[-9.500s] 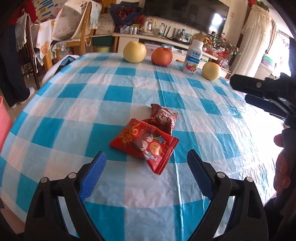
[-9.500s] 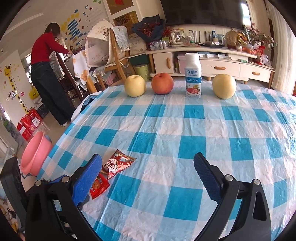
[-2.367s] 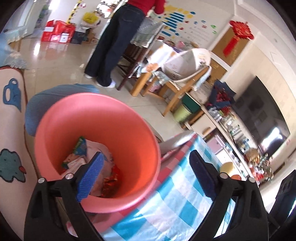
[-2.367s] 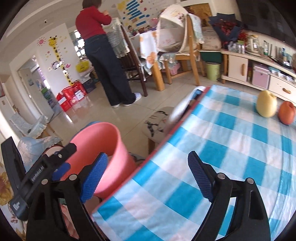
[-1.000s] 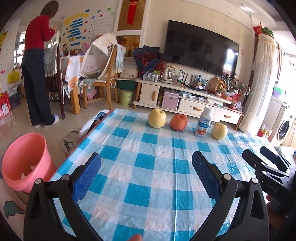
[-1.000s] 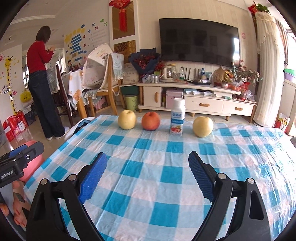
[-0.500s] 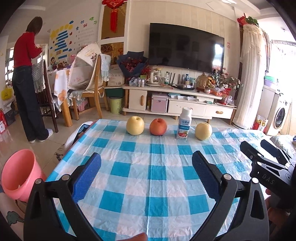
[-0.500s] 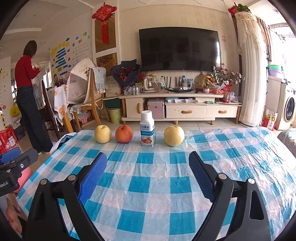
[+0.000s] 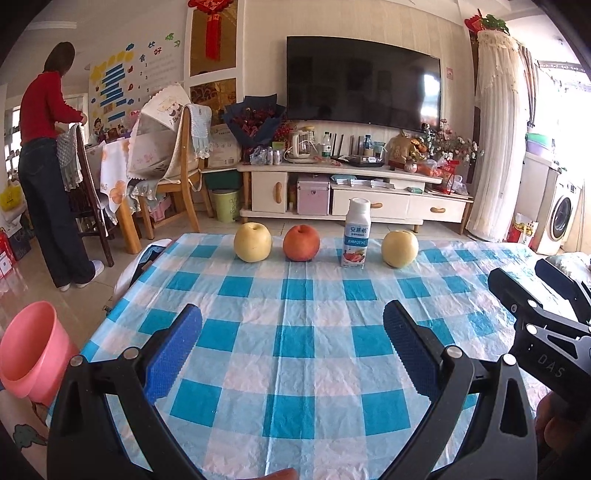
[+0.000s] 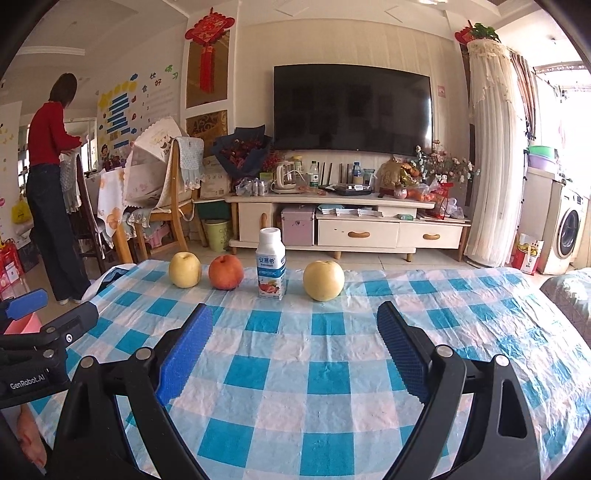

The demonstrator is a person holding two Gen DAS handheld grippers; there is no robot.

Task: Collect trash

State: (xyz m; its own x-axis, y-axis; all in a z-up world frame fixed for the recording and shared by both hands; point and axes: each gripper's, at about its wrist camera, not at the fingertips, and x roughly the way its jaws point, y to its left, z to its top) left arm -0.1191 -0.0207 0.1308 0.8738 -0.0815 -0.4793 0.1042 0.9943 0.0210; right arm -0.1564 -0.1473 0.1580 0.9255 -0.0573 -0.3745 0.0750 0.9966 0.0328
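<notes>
Starting at the left, the pink bin (image 9: pixel 31 350) sits on the floor beside the table (image 9: pixel 295 343); left gripper (image 9: pixel 291 354) and right gripper (image 10: pixel 293 354) both gape empty. No wrappers show on the cloth, so collecting looks finished.

Setting, as I see it through both wrist cameras: a lived-in family living room.
- Wall-mounted television (image 10: pixel 352 107) above a white media cabinet (image 10: pixel 347 221) crowded with a kettle, bottles and flowers.
- Red knot ornament (image 10: pixel 209 33) hanging on the wall; children's paper decorations (image 10: pixel 122 107) beside it.
- Wooden dining chair (image 9: pixel 177 173) draped with cloths; a person in a red top (image 9: pixel 44 166) stands near it.
- Washing machine (image 10: pixel 569 229) at far right, past a white curtain (image 10: pixel 491 155).
- My worktop (image 9: pixel 295 343) wears a blue-and-white checked cloth carrying pears, a peach and a milk bottle (image 9: pixel 356 238).
- Pink bucket (image 9: pixel 31 350) on the tiled floor.
</notes>
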